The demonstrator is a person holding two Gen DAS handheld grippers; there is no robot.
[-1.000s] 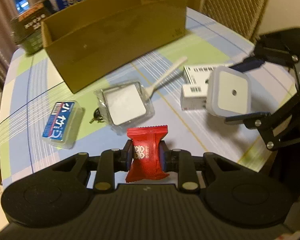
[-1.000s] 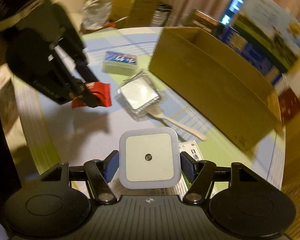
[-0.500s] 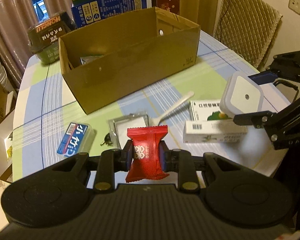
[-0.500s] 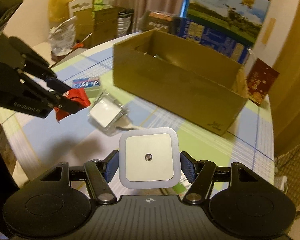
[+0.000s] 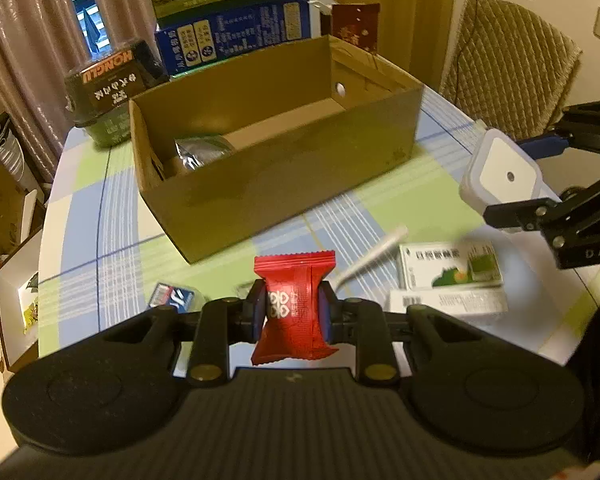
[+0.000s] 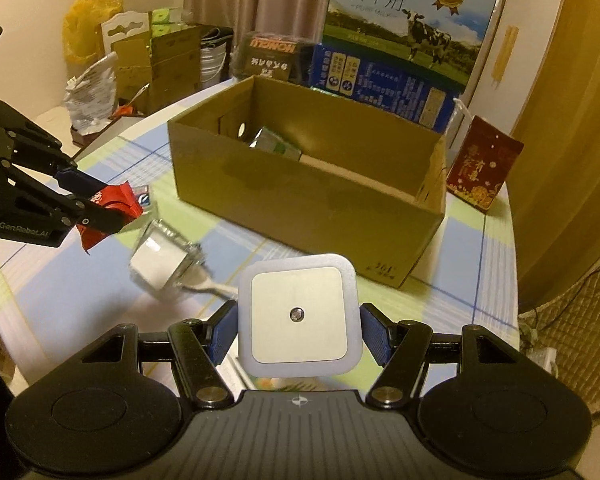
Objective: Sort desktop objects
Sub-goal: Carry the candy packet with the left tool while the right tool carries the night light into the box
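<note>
My left gripper [image 5: 293, 314] is shut on a red snack packet [image 5: 294, 306] and holds it above the table, in front of the open cardboard box [image 5: 284, 176]. My right gripper [image 6: 298, 326] is shut on a white square night light [image 6: 298, 314], also above the table; it shows at the right of the left wrist view [image 5: 500, 172]. The red packet shows at the left of the right wrist view [image 6: 110, 210]. The box [image 6: 312, 208] holds a silver packet [image 5: 202, 152] at its left end.
On the checked tablecloth lie two white-green medicine boxes [image 5: 450, 266], a white spoon [image 5: 370, 258], a clear square case [image 6: 162, 258] and a blue packet [image 5: 172, 296]. A milk carton [image 6: 400, 52] and a dark box [image 5: 108, 92] stand behind. A chair [image 5: 508, 72] is at the right.
Both grippers have risen and tilted up with their objects still held. The cardboard box's inside has come into view and the table objects have dropped lower in the frames.
</note>
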